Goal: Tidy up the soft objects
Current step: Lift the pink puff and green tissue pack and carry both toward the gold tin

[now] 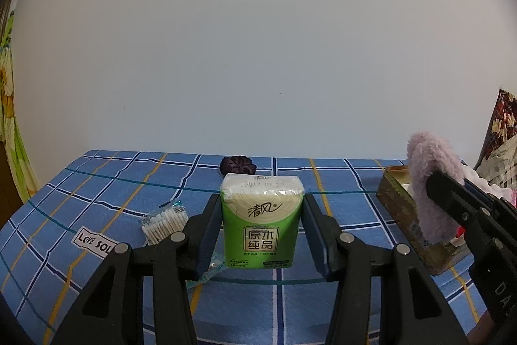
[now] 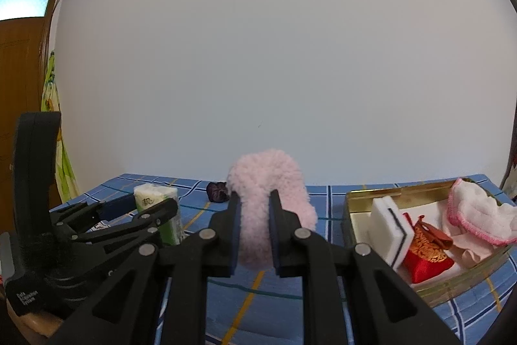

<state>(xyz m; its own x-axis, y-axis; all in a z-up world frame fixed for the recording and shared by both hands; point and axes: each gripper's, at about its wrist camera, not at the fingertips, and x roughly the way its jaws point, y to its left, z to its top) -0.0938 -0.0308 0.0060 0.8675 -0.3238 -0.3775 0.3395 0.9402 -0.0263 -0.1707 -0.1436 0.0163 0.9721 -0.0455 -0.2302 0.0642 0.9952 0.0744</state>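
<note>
My left gripper (image 1: 262,227) is shut on a green tissue pack (image 1: 262,219), which stands upright on the blue checked cloth (image 1: 97,183). My right gripper (image 2: 254,223) is shut on a fluffy pink scrunchie (image 2: 274,183) and holds it above the cloth, just left of the open gold tin (image 2: 355,199). The same scrunchie shows in the left wrist view (image 1: 429,183) over the tin's (image 1: 400,212) near wall. The tissue pack also shows in the right wrist view (image 2: 158,199).
The tin holds a white sponge (image 2: 389,228), a red pouch (image 2: 426,254) and a pink-edged white cloth (image 2: 478,212). A dark purple scrunchie (image 1: 237,164) lies at the back. A bag of cotton swabs (image 1: 163,222) lies left of the tissue pack.
</note>
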